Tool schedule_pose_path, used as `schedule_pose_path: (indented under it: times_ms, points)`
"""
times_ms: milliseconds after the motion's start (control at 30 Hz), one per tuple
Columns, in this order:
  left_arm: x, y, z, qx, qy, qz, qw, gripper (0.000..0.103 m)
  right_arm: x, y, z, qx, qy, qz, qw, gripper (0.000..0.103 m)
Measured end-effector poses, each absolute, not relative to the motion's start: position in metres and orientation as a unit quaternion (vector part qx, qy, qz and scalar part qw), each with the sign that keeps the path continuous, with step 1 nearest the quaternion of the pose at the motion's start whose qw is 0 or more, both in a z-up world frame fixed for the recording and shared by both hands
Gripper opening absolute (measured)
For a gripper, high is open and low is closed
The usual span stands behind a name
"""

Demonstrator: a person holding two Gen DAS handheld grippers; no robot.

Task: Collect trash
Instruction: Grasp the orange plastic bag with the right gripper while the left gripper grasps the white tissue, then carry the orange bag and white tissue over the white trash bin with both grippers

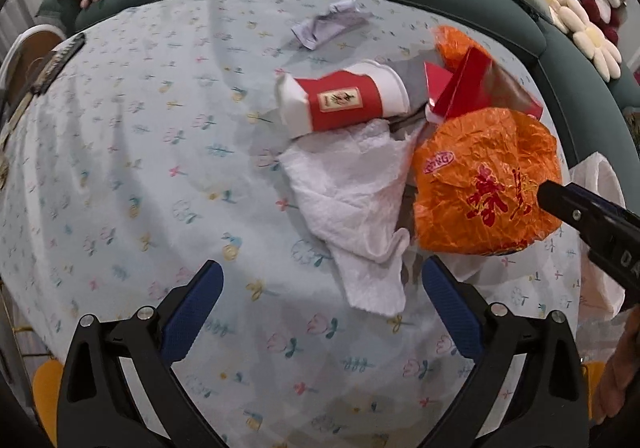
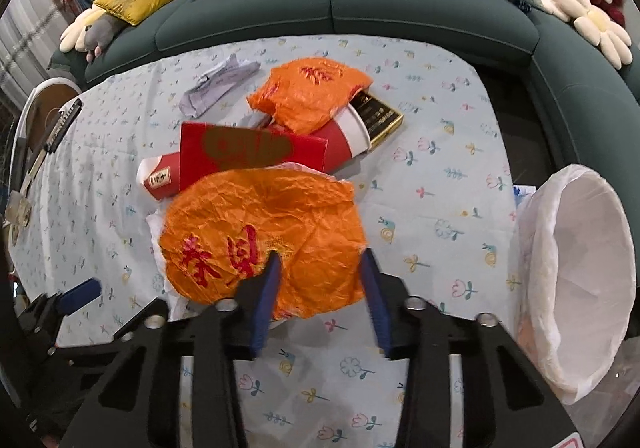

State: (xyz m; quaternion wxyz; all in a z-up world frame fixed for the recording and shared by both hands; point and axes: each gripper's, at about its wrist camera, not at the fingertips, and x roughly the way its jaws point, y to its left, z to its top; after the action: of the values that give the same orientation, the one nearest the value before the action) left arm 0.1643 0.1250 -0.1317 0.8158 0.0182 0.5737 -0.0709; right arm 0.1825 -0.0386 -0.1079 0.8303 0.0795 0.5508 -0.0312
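Trash lies on a flowered tablecloth (image 1: 120, 167). A crumpled orange wrapper (image 2: 260, 232) lies nearest; my right gripper (image 2: 320, 272) is open with its fingers around the wrapper's near edge. The wrapper also shows in the left wrist view (image 1: 484, 183). Behind it lie a red envelope (image 2: 248, 151), a red and white paper cup (image 1: 340, 99), a second orange wrapper (image 2: 312, 91), a dark box (image 2: 376, 115) and a lilac paper scrap (image 2: 216, 83). A white paper towel (image 1: 356, 183) lies ahead of my left gripper (image 1: 320, 296), which is open and empty above the cloth.
A white-lined trash bin (image 2: 576, 280) stands at the table's right edge. A dark green sofa (image 2: 340, 7) with cushions and plush toys curves behind the table. A comb-like dark object (image 2: 64, 119) lies at the left edge.
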Motion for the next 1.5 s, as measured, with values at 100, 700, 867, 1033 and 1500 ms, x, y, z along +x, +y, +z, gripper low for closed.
schedule_pose_path:
  times_ms: [100,700,867,1033,1500]
  points:
    - [0.172,0.120,-0.143,0.021,0.583,-0.086,0.807,0.081,0.178,-0.042,-0.109,0.085,0.552,-0.035,0.829,0.008]
    - [0.174,0.114,-0.151,-0.020,0.601,-0.122,0.790,0.013,0.168,-0.063,-0.101,0.124,0.542,-0.039,0.830,0.056]
    - [0.163,0.116,-0.143,-0.019,0.598,-0.125,0.791,0.012,0.186,-0.054,-0.113,0.117,0.553,-0.020,0.824,0.060]
    - [0.154,0.116,-0.138,-0.011,0.594,-0.122,0.795,0.012,0.197,-0.045,-0.122,0.111,0.566,-0.012,0.817,0.024]
    - [0.126,0.111,-0.094,-0.021,0.572,-0.131,0.809,0.012,0.131,-0.059,-0.058,0.135,0.508,-0.013,0.850,0.008]
